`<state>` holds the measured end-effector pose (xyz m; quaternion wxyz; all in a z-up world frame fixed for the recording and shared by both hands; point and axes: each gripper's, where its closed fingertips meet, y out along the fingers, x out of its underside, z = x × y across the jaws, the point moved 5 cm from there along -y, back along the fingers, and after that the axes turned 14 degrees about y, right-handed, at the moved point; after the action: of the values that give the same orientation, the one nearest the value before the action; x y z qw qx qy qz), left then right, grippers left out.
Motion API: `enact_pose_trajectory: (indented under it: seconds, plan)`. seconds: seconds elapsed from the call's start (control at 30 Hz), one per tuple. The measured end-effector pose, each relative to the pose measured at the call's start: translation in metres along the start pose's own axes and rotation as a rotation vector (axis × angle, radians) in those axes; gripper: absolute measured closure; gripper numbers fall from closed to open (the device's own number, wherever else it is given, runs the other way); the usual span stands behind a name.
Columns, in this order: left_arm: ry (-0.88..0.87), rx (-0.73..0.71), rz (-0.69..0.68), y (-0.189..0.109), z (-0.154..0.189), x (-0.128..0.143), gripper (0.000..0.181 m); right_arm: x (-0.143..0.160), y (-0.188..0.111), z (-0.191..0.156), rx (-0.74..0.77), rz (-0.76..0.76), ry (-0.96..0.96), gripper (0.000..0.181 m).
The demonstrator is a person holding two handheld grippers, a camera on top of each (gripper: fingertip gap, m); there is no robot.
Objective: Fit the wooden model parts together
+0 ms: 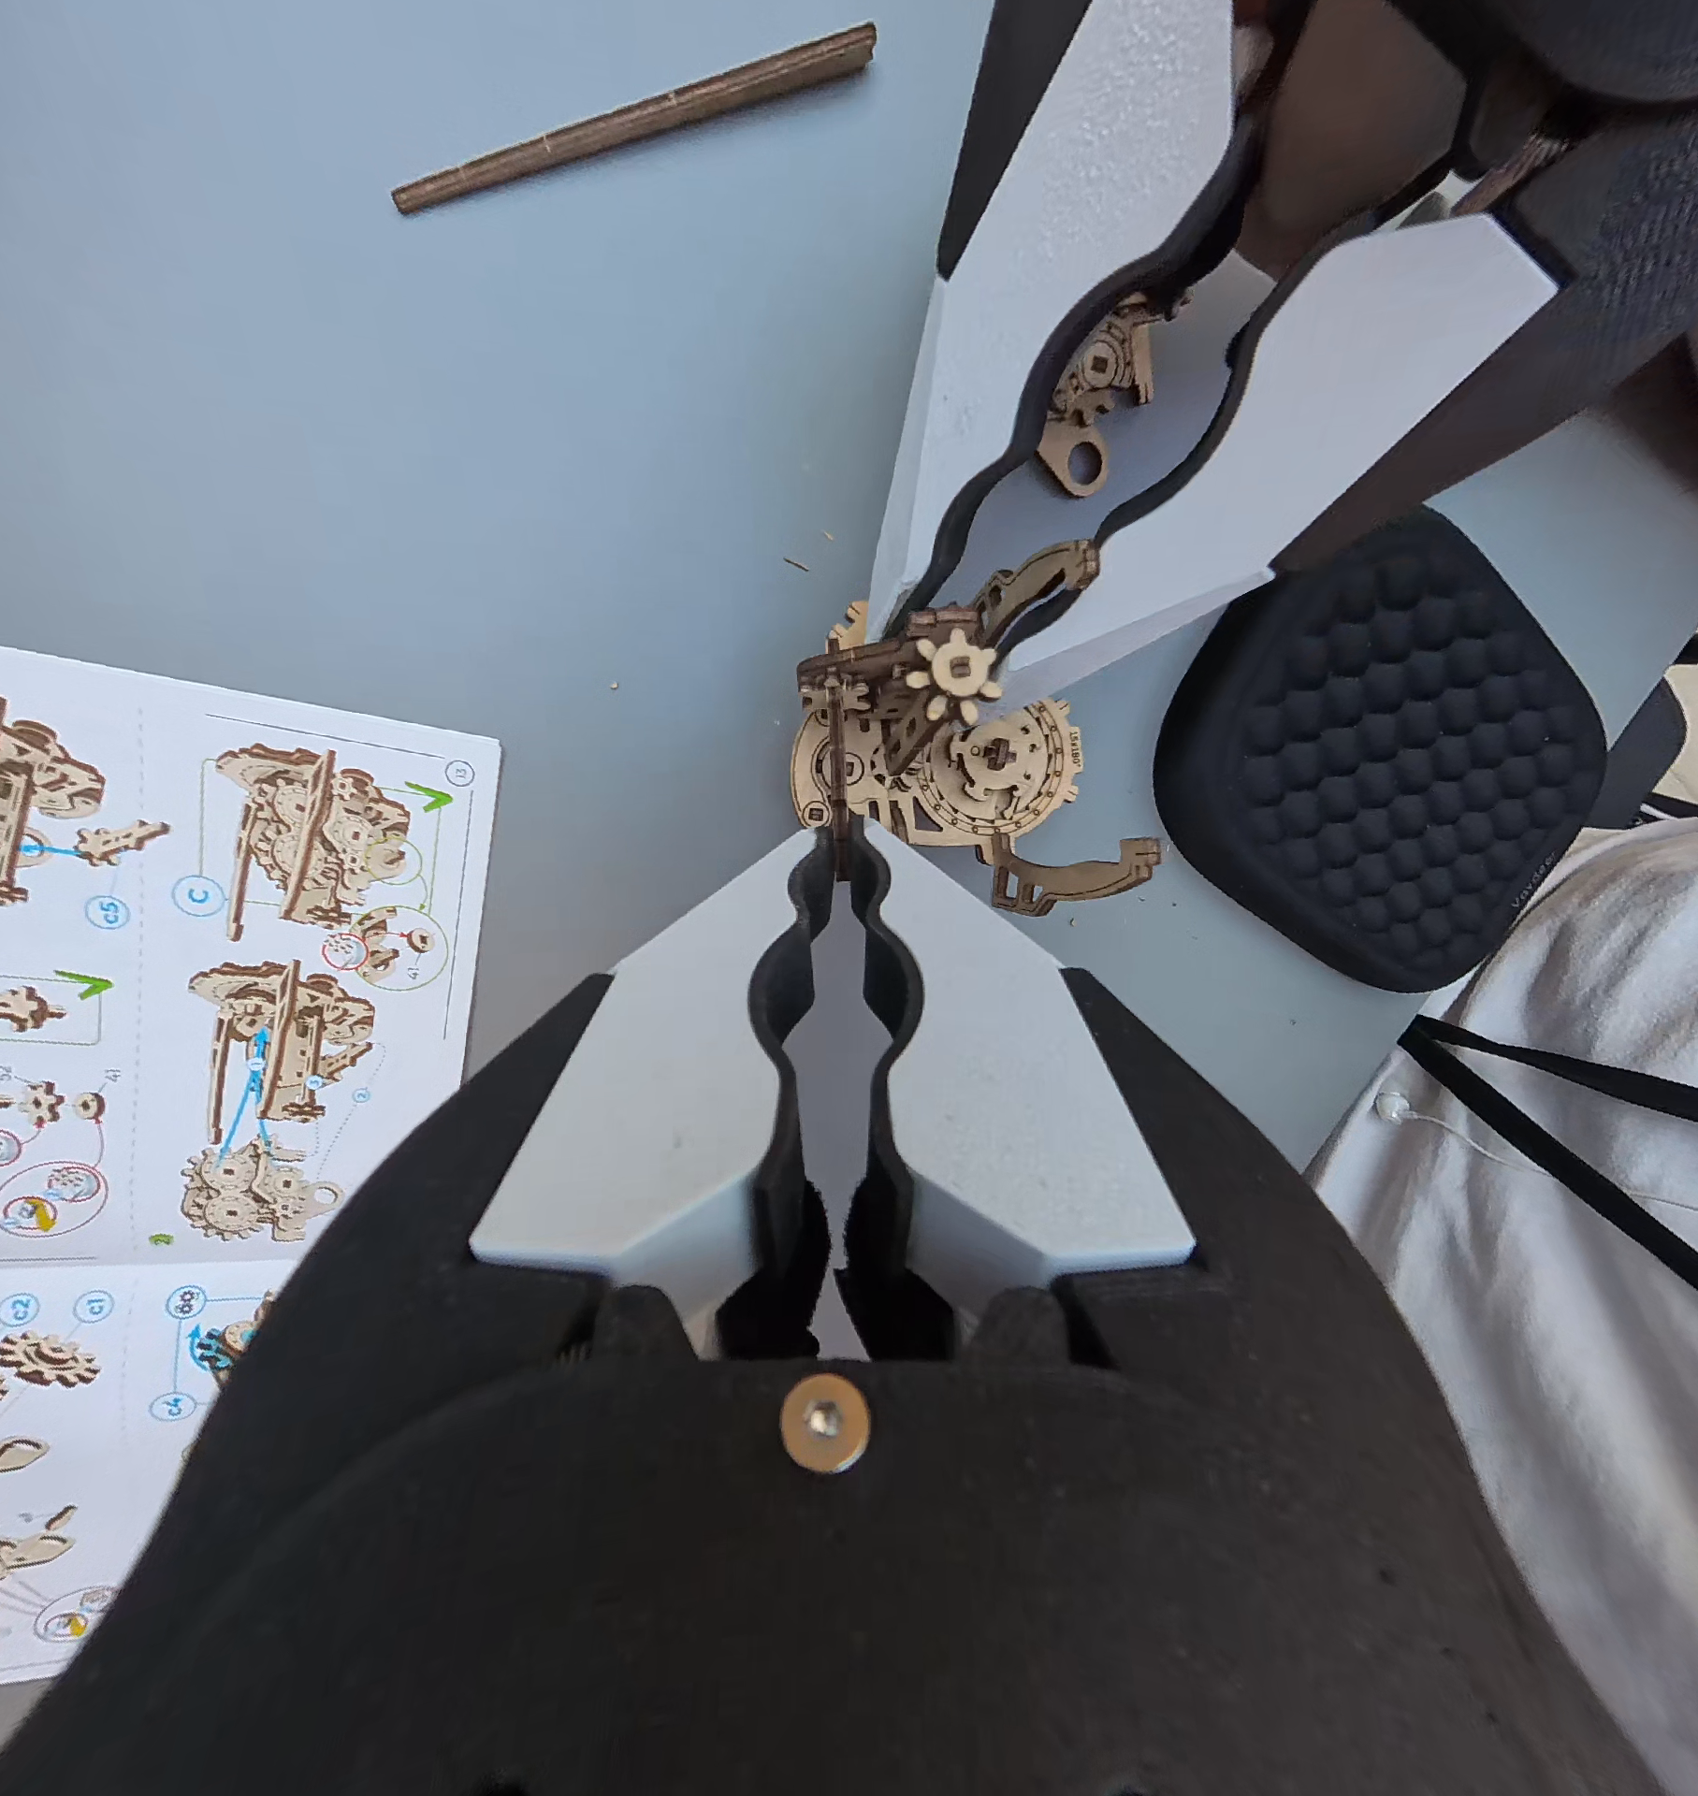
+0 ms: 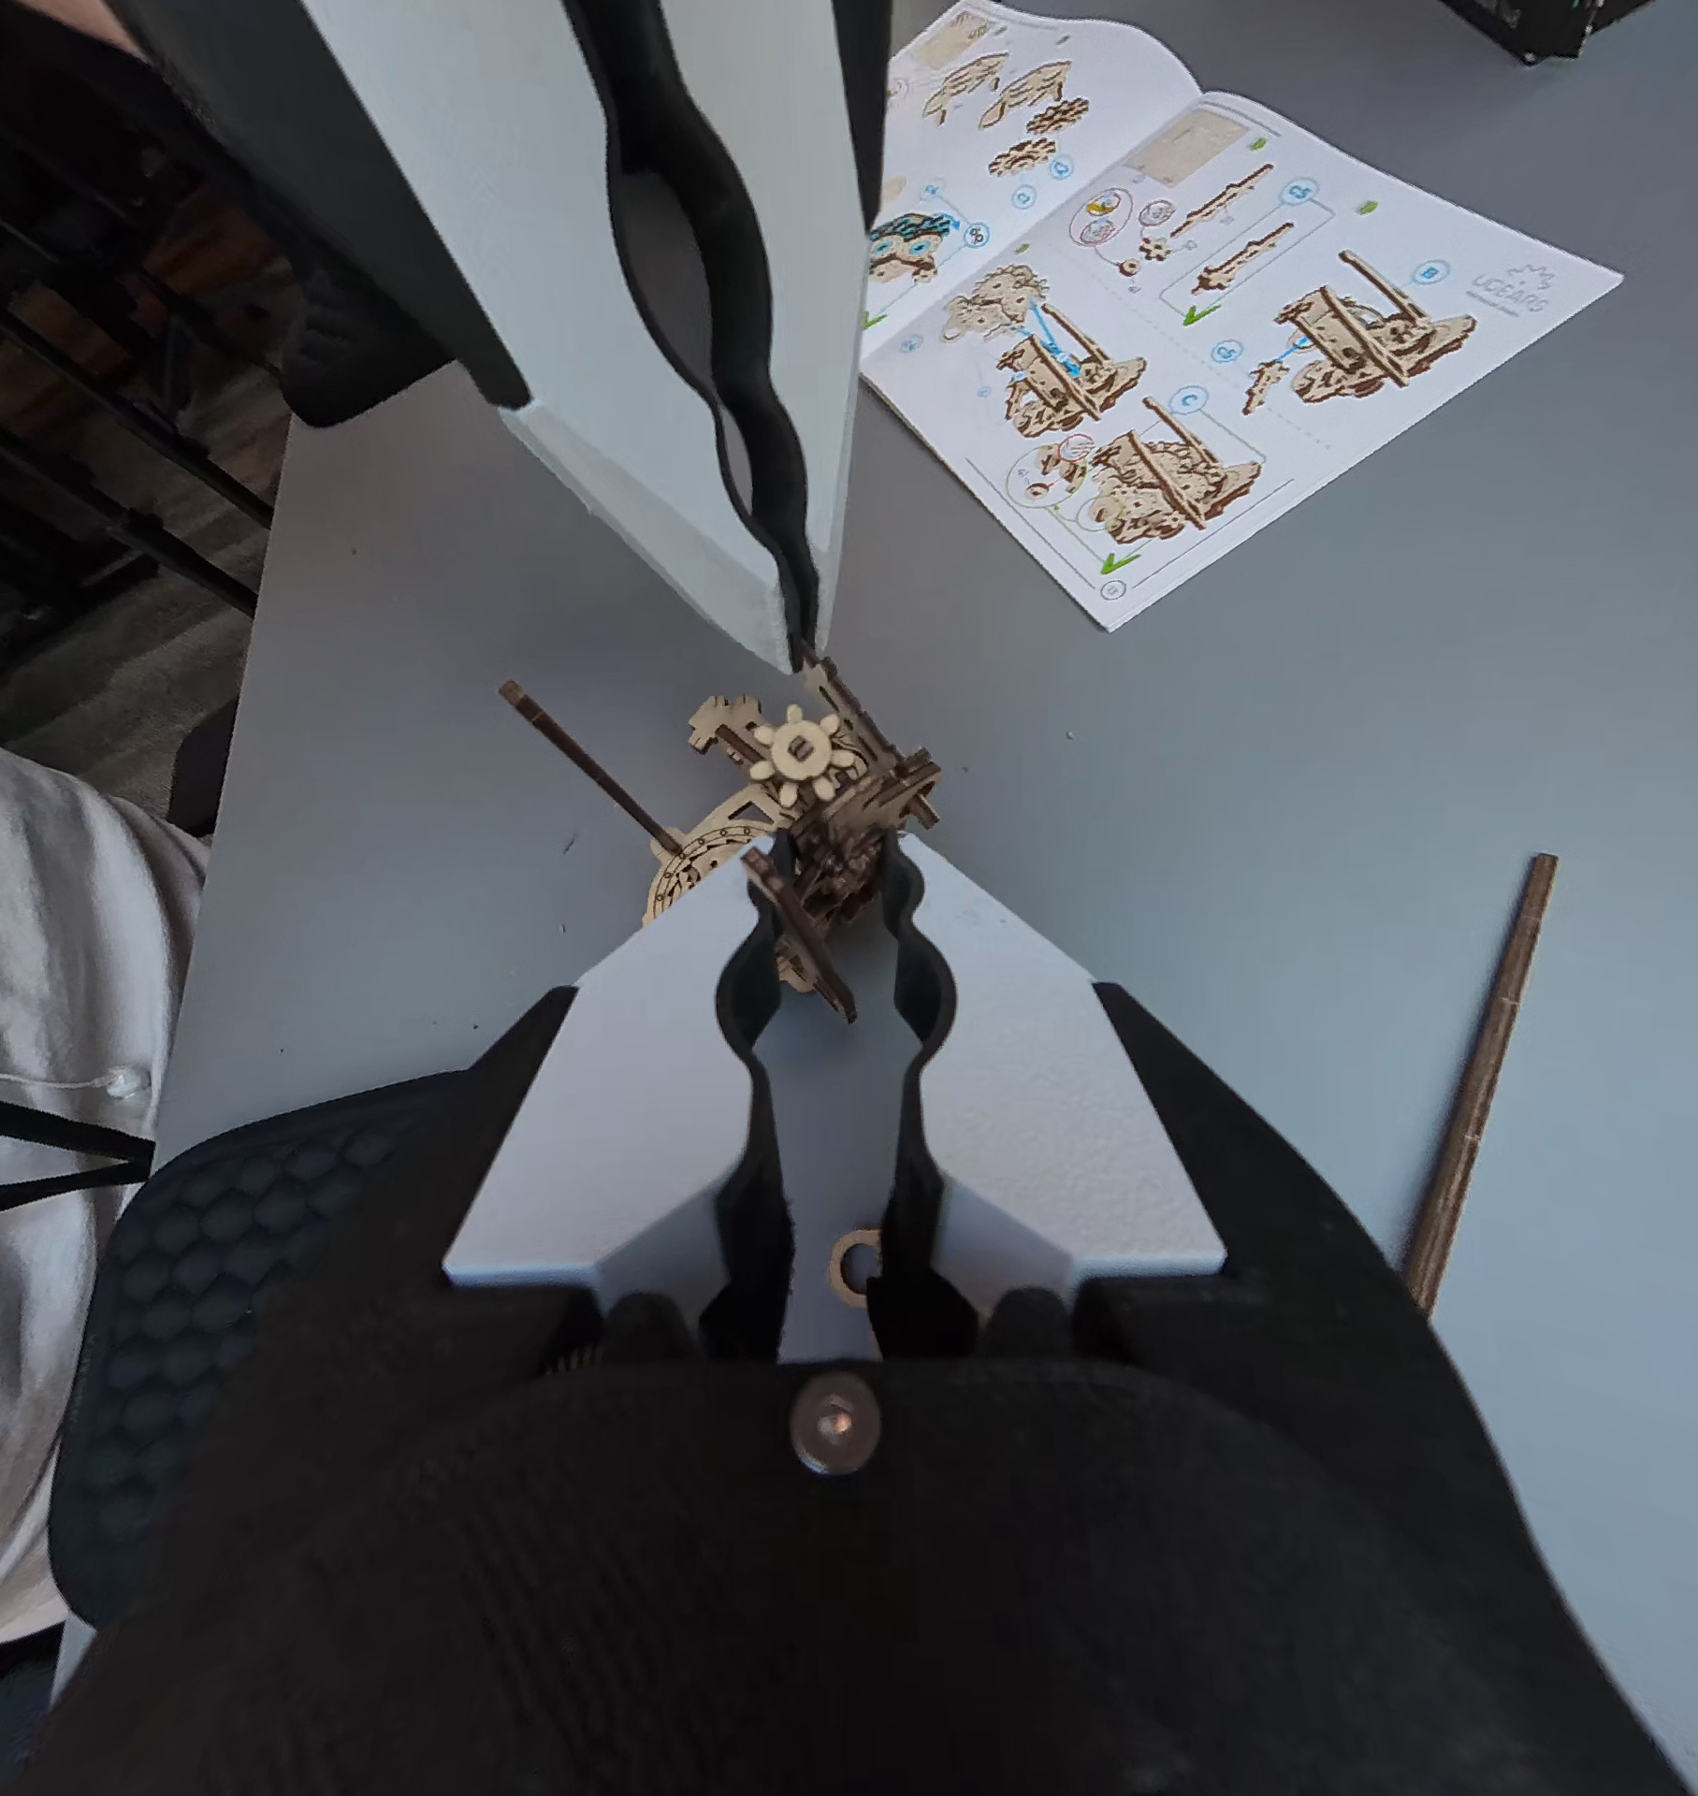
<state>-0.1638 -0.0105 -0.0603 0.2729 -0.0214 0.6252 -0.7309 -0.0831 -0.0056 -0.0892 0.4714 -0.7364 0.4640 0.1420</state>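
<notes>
Near the tabletop's [image 1: 339, 437] front edge, the left gripper [image 1: 837, 855] pinches a thin plate of the wooden gear assembly [image 1: 908, 739] while the right gripper [image 2: 830, 875] clamps its other side, mid-fitting; the next move likely calls for careful, aligned pressure.

Booklet [image 1: 213, 972] and stick [image 1: 631, 117] beside model [image 1: 913, 748]

Pale laser-cut plywood model assembly [image 1: 932, 768]: matt, edges scorched dark brown. Dark brown wooden stick [image 1: 631, 117]: rough grain. White paper instruction booklet [image 2: 1243, 321]: smooth, slight sheen. Grey tabletop [image 1: 436, 437]: matt, probably laminate. Black honeycomb-textured chair seat [image 1: 1379, 748]: looks rubbery.
</notes>
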Motion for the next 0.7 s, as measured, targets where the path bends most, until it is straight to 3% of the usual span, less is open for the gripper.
enact_pose_trajectory:
  seconds: [0.5, 0.7]
  plan:
    - [-0.003, 0.025, 0.109, -0.004, 0.01, 0.004, 0.179, 0.0, -0.003, 0.003, -0.165, 0.092, 0.026, 0.166]
    - [0.055, -0.032, 0.034, -0.003, 0.008, 0.003, 0.18, 0.002, 0.0, 0.001, -0.12, 0.078, -0.044, 0.166]
